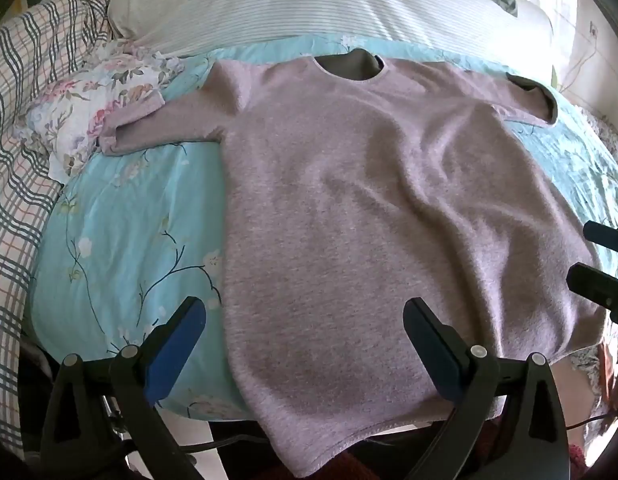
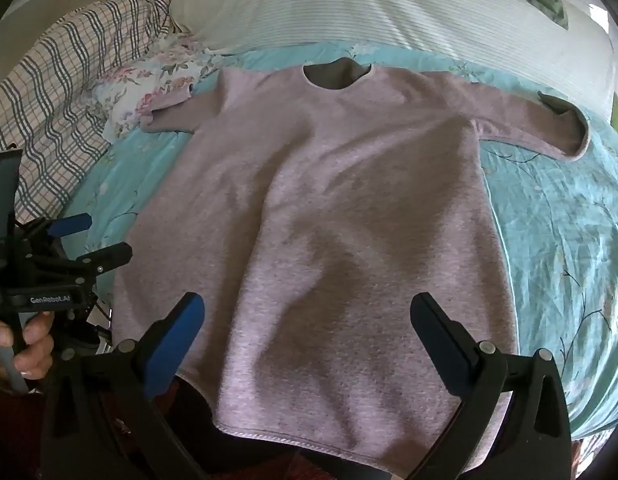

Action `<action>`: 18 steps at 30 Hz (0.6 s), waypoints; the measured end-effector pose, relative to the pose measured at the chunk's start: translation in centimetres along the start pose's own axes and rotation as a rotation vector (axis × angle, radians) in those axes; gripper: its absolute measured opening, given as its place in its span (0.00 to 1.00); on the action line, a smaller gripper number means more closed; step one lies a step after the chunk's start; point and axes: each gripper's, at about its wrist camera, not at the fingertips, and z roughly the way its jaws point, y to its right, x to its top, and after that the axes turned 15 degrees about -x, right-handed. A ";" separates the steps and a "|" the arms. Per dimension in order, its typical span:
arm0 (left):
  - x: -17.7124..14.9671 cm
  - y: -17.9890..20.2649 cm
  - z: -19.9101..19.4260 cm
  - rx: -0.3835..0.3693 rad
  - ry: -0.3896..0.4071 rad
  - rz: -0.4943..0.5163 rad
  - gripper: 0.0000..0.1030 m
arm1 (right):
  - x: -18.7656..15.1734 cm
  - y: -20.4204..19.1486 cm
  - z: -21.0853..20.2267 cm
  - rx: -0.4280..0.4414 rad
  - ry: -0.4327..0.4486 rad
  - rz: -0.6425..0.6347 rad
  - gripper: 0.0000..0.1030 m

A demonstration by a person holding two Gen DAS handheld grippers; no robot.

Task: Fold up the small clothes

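Note:
A mauve long-sleeved top [image 1: 349, 216] lies flat on the turquoise floral bedcover [image 1: 121, 220], neck away from me, hem hanging over the near edge. Its left sleeve [image 1: 149, 120] reaches onto a floral cloth; its right sleeve [image 1: 529, 100] points right. My left gripper [image 1: 305, 320] is open and empty over the hem's left part. My right gripper [image 2: 309, 320] is open and empty over the hem's middle; the top also fills the right wrist view [image 2: 329, 220]. The left gripper also shows at the left of the right wrist view [image 2: 85, 236], and the right gripper at the right edge of the left wrist view [image 1: 601, 252].
A white striped pillow [image 1: 309, 0] lies behind the top. A plaid blanket [image 1: 25, 120] and a crumpled floral cloth [image 1: 89, 104] are at the left. The bed's near edge [image 1: 213, 412] is just below the grippers.

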 end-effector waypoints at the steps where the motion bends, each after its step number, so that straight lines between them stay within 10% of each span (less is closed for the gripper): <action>1: 0.0 0.0 0.0 -0.001 0.000 0.000 0.97 | 0.0 0.0 0.0 0.000 0.004 0.003 1.00; 18: -0.7 -0.3 0.2 -0.001 0.008 0.006 0.97 | -0.2 -0.6 -0.7 -0.001 0.014 0.009 1.00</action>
